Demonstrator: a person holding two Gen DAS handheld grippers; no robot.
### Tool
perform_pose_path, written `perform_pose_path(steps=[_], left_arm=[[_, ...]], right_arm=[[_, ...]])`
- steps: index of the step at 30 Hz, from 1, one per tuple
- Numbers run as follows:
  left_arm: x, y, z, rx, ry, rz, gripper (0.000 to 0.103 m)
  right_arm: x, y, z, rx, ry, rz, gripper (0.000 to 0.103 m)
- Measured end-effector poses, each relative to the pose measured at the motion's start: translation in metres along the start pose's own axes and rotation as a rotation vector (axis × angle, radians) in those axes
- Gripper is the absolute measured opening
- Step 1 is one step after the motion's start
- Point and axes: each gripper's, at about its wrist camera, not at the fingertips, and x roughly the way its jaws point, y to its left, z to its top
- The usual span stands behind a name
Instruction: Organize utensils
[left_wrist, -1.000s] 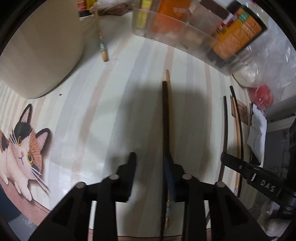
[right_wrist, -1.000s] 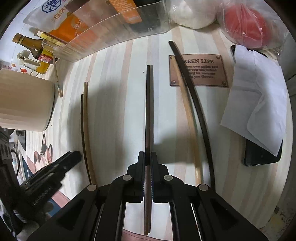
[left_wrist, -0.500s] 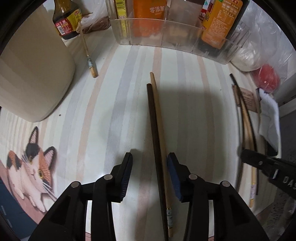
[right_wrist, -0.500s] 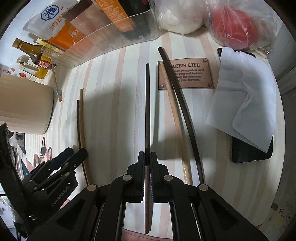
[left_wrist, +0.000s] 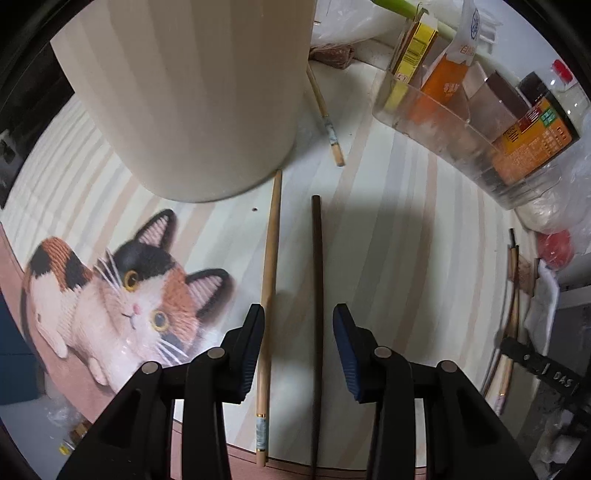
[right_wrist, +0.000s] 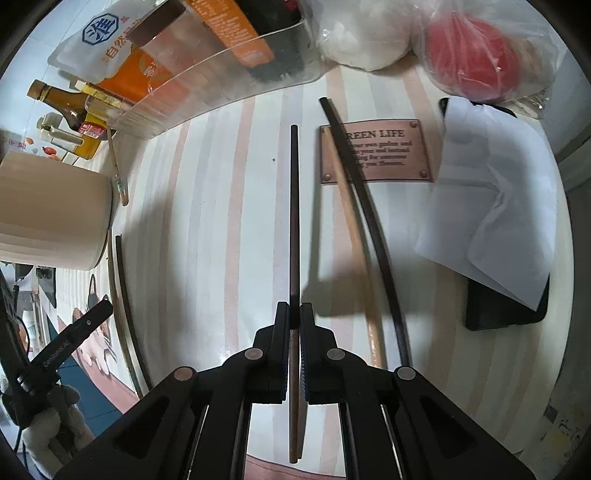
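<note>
My left gripper (left_wrist: 298, 321) points down at the striped table, open. A light wooden chopstick (left_wrist: 269, 280) and a dark chopstick (left_wrist: 317, 280) lie flat between its fingers, a little apart; the light one runs close by the left finger. The tall cream container (left_wrist: 192, 92) stands just beyond their tips. My right gripper (right_wrist: 294, 314) is shut on a dark brown chopstick (right_wrist: 294, 206) held lengthwise above the table. To its right lie another light chopstick (right_wrist: 352, 236) and a dark chopstick (right_wrist: 369, 218). A further chopstick (left_wrist: 327, 114) rests by the container.
A clear bin (left_wrist: 461, 133) of packets and jars lines the back. A bagged red item (right_wrist: 469, 59), white paper (right_wrist: 491, 206) over a black phone (right_wrist: 506, 314) and a plaque (right_wrist: 384, 155) sit at the right. A cat picture (left_wrist: 122, 295) marks the table's left.
The left gripper has moved toward the cream container. The light and dark chopsticks, close together before, now lie apart between its fingers. The right gripper keeps its chopstick, nearly still.
</note>
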Motion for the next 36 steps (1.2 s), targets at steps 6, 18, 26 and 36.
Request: perform_pose_path(steps=[6,18,26,36], left_arm=[[0.014,0.022,0.010,-0.009,0.002,0.101,0.036],[0.035,0.009,0.011,0.068,0.031,0.149,0.005],[0.026,0.030,-0.032,0.007,0.091,0.118,0.005],[0.021,0.072,-0.008,-0.025,0.100,0.081,0.012]], right_arm=[[-0.002,0.006,0.000,-0.019,-0.002,-0.006,0.005],[0.020,0.035,0.004,-0.167,0.085,-0.112,0.005],[0.027,0.058,-0.026,-0.309,0.165,-0.165,0.005],[0.030,0.068,-0.014,-0.293,0.205,-0.170,0.025]])
